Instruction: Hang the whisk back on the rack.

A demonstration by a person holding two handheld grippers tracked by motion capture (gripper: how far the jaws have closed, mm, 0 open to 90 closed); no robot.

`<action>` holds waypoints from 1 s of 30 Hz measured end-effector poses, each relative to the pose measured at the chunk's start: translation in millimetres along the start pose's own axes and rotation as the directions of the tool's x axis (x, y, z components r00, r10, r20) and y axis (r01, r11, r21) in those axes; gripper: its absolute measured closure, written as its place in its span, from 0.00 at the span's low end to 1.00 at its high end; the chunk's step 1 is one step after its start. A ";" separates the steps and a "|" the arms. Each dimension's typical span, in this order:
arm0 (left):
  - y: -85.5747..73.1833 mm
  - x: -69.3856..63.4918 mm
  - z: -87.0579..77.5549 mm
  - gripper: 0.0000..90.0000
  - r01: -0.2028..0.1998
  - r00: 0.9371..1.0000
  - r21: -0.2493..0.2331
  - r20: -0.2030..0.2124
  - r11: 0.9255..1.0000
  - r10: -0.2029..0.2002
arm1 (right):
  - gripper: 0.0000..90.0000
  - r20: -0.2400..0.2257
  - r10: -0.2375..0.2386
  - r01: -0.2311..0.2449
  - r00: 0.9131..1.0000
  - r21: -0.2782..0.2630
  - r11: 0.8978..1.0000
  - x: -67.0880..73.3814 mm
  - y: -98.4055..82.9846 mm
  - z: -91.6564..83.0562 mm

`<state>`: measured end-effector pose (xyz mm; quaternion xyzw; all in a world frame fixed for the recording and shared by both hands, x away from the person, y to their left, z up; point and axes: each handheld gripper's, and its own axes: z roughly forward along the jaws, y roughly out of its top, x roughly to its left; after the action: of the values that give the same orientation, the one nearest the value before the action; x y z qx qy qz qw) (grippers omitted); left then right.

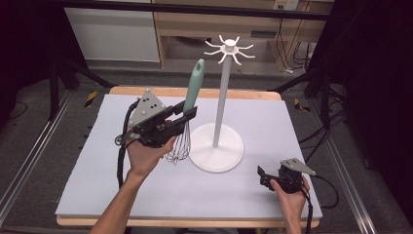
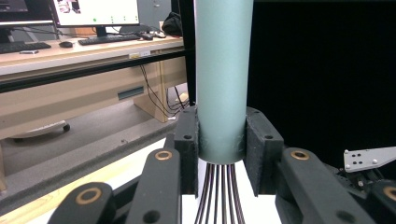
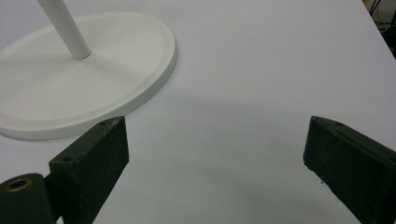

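A whisk (image 1: pixel 191 100) with a pale green handle and dark wire loops is held upright above the table, handle up. My left gripper (image 1: pixel 187 117) is shut on the lower end of that handle; in the left gripper view both pads clamp the whisk handle (image 2: pixel 222 84) and the wires (image 2: pixel 219 198) hang below. A white stand (image 1: pixel 221 102) with a round base (image 1: pixel 216 148) and curved hooks (image 1: pixel 229 48) at its top rises just right of the whisk. My right gripper (image 1: pixel 263 176) rests low near the table's right front, open and empty, right gripper (image 3: pixel 215 158) jaws wide apart.
A pale sheet (image 1: pixel 146 190) covers the wooden table. The stand's base (image 3: pixel 70 88) lies just ahead and left of the right gripper's jaws. A desk with monitors and a keyboard (image 2: pixel 116 39) stands beyond the table.
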<state>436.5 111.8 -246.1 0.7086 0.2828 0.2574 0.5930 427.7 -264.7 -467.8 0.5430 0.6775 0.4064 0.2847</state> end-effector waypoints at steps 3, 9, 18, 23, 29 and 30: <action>1.1 -1.2 4.1 0.76 0.000 1.000 0.004 0.004 1.000 0.000 | 0.08 0.001 0.000 0.000 1.000 -0.001 1.000 -0.3 0.0 -0.2; 2.6 -4.8 10.6 0.76 0.001 1.000 0.004 0.013 1.000 -0.001 | 0.08 0.002 0.001 -0.001 1.000 0.000 1.000 -0.9 0.1 -0.1; 7.7 -7.5 19.3 0.76 0.001 1.000 0.006 0.010 1.000 -0.001 | 0.08 0.000 0.004 -0.004 1.000 0.001 1.000 -0.8 0.1 0.3; 9.2 -9.1 23.0 0.76 0.002 1.000 0.008 0.012 1.000 -0.002 | 0.08 0.001 0.003 -0.003 1.000 0.002 1.000 -1.1 0.2 0.2; 9.4 -11.9 29.3 0.76 0.000 1.000 0.016 0.012 1.000 0.000 | 0.08 0.004 0.006 -0.006 1.000 0.001 1.000 -1.4 0.3 -0.3; 9.7 -12.1 30.2 0.76 0.000 1.000 0.019 0.012 1.000 0.000 | 0.08 0.001 0.007 -0.007 1.000 0.002 1.000 -1.5 0.4 -0.4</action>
<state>450.1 80.9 -241.9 0.7156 0.2815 0.2507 0.5880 427.9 -266.2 -467.3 0.5457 0.6758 0.4065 0.2833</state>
